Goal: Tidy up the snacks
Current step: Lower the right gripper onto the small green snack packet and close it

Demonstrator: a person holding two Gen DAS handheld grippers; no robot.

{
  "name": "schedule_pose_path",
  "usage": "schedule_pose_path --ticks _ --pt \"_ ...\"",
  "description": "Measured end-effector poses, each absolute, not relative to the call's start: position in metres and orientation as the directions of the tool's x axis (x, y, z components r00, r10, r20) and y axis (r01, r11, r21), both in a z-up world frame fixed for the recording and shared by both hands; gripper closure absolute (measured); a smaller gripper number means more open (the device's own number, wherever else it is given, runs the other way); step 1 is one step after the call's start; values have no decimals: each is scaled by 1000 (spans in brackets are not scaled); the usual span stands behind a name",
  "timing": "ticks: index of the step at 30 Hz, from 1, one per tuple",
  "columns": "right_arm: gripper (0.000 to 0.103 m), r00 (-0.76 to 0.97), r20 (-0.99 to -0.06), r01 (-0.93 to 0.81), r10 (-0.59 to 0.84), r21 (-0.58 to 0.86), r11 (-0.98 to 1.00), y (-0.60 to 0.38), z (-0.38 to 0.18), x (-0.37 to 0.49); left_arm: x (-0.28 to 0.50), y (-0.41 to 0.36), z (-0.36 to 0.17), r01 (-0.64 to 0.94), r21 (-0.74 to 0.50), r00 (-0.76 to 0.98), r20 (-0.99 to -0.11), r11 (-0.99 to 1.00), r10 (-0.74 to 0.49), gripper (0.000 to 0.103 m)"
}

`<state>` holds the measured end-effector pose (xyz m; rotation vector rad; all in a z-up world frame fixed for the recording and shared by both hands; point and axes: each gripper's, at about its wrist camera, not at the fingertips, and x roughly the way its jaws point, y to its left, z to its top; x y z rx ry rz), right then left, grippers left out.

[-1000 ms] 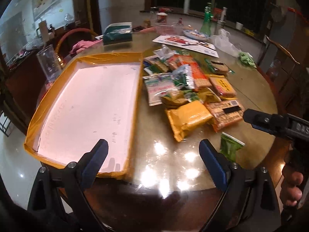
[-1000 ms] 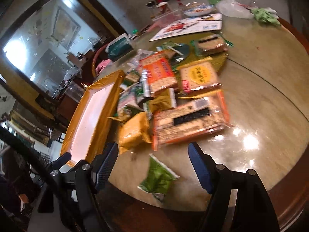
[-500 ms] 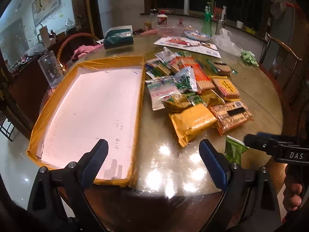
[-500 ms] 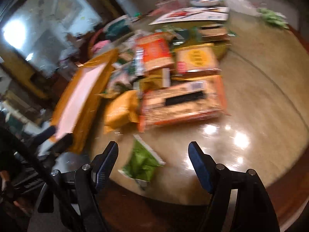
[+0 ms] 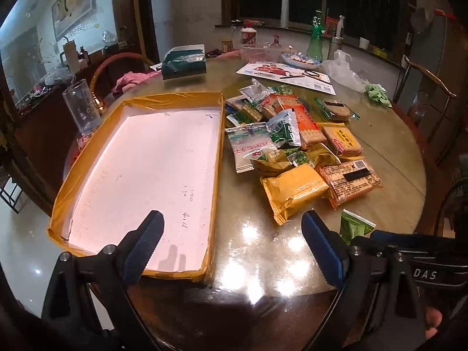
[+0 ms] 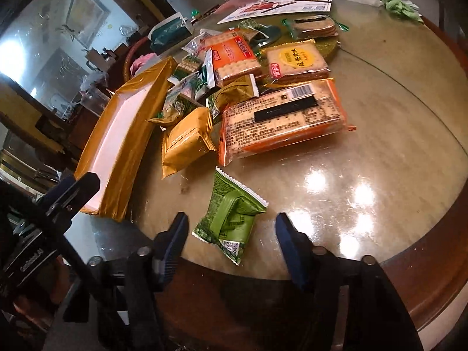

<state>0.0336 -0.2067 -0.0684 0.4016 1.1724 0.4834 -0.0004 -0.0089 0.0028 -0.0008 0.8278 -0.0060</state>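
Snack target: small green crinkled-foil packet (image 6: 232, 218) is lying flat near table edge, at 12 o'clock between spread jaws of right gripper (image 6: 229, 234). Probably light, soft, slippery; pinching across its puffed middle looks best. Left gripper (image 5: 232, 244) is hanging open, empty, over near corner of shallow yellow-taped white tray (image 5: 218, 158).

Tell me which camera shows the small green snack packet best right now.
The right wrist view: the green snack packet lies whole and close, just ahead of the open right gripper. In the left wrist view, only its top shows, the rest hidden behind the grippers.
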Motion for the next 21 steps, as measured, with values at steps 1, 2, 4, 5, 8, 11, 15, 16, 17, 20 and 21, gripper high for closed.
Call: schedule_pose_path --ticks 1,2,4,5,8,11,15,16,17,20,21 --pt "46 303 -770 -146 562 545 826 -206 -70 34 -1 -8 4 -2 -9 677 -736 1000 -5 8" --pt "47 299 -772 -143 562 546 826 -204 -71 35 -2 -7 5 -5 -13 679 -734 1000 -7 8" --pt "48 308 -774 -145 554 537 831 -203 -71 34 -5 -7 6 -7 -14 683 -730 1000 -6 8" --pt "48 315 -774 -150 550 531 834 -203 -70 32 -7 -8 6 -6 -12 686 -728 1000 -5 8" --pt "48 331 -772 -151 544 525 837 -205 -69 25 -9 -9 4 3 -15 687 -727 1000 -12 8" --pt "48 325 -766 -131 555 545 828 -208 -74 24 -3 -12 1 14 -10 674 -738 1000 -16 8" --pt "48 330 -753 -117 569 565 817 -205 -74 28 2 -12 -1 12 -5 669 -743 1000 -11 8" --pt "48 330 -752 -109 570 569 815 -202 -75 32 4 -11 -1 6 -3 668 -744 1000 -7 8" --pt "49 328 -754 -105 569 569 816 -199 -75 34 6 -10 -1 2 -1 666 -746 1000 -2 8" --pt "68 336 -781 -111 527 522 845 -191 -74 36 12 -11 2 17 9 672 -740 1000 -5 8" --pt "68 341 -783 -123 519 510 851 -190 -74 36 14 -14 3 38 14 672 -740 999 -15 8"
